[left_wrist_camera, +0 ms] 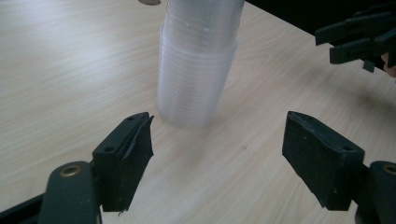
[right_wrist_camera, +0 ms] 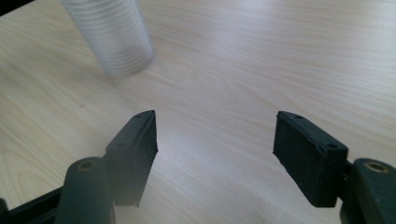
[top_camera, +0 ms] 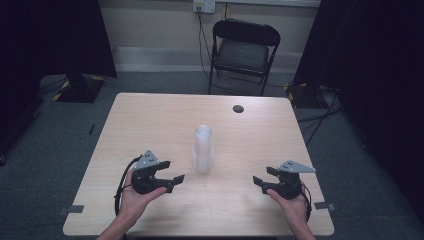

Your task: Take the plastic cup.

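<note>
Nearest the person, at the front edge of the wooden counter [top_camera: 150, 110], two hands come in from below, each holding a hand-held gripper. The left hand-held gripper [top_camera: 171, 171] sits over the front left part of the counter, its jaws spread apart with nothing between them; in the left gripper view its black pads [left_wrist_camera: 135, 154] frame bare wood. The right hand-held gripper [top_camera: 263, 177] rests over the front right part, its jaws also parted and empty, pointing inward toward the middle. A grey three-cornered plate tops each one.

Between the two, a little farther in, stands a stack of clear plastic cups [top_camera: 203, 149], upright near the counter's centre. It is apart from both grippers, closer to the left one. In the left gripper view the stack [left_wrist_camera: 196, 70] rises just beyond the open jaws, and the right hand-held gripper [left_wrist_camera: 357, 39] shows at the upper right. In the right gripper view the stack [right_wrist_camera: 114, 35] stands well ahead, toward the upper left.

Farther back, a small dark round cap [top_camera: 238, 108] lies in the counter's surface near the far edge. Beyond the counter, a black folding chair [top_camera: 243, 50] stands on the grey floor against the wall.
</note>
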Tool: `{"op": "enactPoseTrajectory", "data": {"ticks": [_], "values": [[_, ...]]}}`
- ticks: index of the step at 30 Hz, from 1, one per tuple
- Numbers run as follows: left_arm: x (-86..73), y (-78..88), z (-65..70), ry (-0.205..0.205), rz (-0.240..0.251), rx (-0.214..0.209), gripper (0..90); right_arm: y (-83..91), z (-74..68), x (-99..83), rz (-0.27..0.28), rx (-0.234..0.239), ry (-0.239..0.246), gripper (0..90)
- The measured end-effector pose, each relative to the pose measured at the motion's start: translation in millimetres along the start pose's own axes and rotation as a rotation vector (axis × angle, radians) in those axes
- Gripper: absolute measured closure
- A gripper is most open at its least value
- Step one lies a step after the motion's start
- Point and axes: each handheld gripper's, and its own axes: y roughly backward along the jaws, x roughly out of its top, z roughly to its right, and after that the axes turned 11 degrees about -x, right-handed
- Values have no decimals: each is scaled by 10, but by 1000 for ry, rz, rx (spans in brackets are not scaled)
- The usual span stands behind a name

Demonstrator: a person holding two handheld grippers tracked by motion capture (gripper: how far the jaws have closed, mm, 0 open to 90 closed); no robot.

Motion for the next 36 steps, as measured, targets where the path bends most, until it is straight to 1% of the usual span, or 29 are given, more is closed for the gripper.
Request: {"op": "enactPoseTrajectory", "data": {"ticks": [2,4,5,6,7,8,9,10,11,12,13,14,16,17,18,19,21,22,24,25,26,27,29,30,31,32,33,34,36], "values": [[32,0,11,-3,10,6,242,-8,3,-1,-9,0,1,305],[123,-19,28,-46,14,14,242,-8,2,-9,-13,1,3,305],[162,-33,38,-59,11,15,242,-6,3,-9,-7,0,7,305],[192,-45,44,-63,12,6,242,-2,3,-8,-5,1,3,305],[264,-74,57,-76,19,-14,241,5,3,-6,-1,3,2,303],[264,-74,57,-76,19,-14,238,5,3,-6,-1,3,2,303],[323,-120,69,-101,5,-9,231,11,1,-2,4,7,2,303],[323,-120,69,-101,5,-9,202,11,1,-2,4,7,2,303],[360,-171,45,-87,9,-19,164,12,-1,0,7,11,4,303],[360,-171,45,-87,9,-19,159,12,-1,0,7,11,4,303],[392,-213,9,-83,4,-44,160,8,-5,-1,2,14,2,303],[392,-213,9,-83,4,-44,160,8,-5,-1,2,14,2,303],[455,-259,-16,-84,16,-38,161,-8,-7,-11,-10,22,1,303],[481,-267,-19,-94,16,-43,165,-14,-6,-16,-15,21,2,303],[481,-267,-19,-94,16,-43,193,-16,-6,-17,-16,25,2,303],[502,-279,-22,-107,33,-42,227,-14,-5,-17,-13,24,5,303],[581,-301,-18,-121,30,-29,223,-8,-9,-13,-13,27,1,303],[610,-297,-18,-128,40,-21,219,-7,-10,-11,-10,27,2,303],[639,-295,-24,-124,41,-23,199,-6,-11,-11,-10,28,2,303],[668,-302,-28,-120,42,-31,199,-7,-12,-12,-10,29,2,303],[690,-305,-32,-136,42,-24,202,-12,-13,-12,-10,30,4,303],[711,-321,-34,-138,46,-21,207,-15,-13,-13,-11,32,3,303],[771,-376,-62,-147,77,-19,206,-20,-17,-12,-14,33,0,303],[771,-376,-62,-147,77,-19,203,-20,-17,-12,-14,33,0,303],[808,-425,-85,-168,96,-8,194,-20,-18,-12,-13,35,2,303],[808,-425,-85,-168,96,-8,183,-20,-18,-12,-13,35,2,303],[827,-459,-96,-166,93,-9,183,-18,-20,-12,-15,35,1,303],[839,-482,-102,-159,98,-12,182,-19,-18,-13,-13,36,3,303],[848,-519,-107,-163,112,-5,182,-21,-15,-13,-13,36,-1,303]]}}
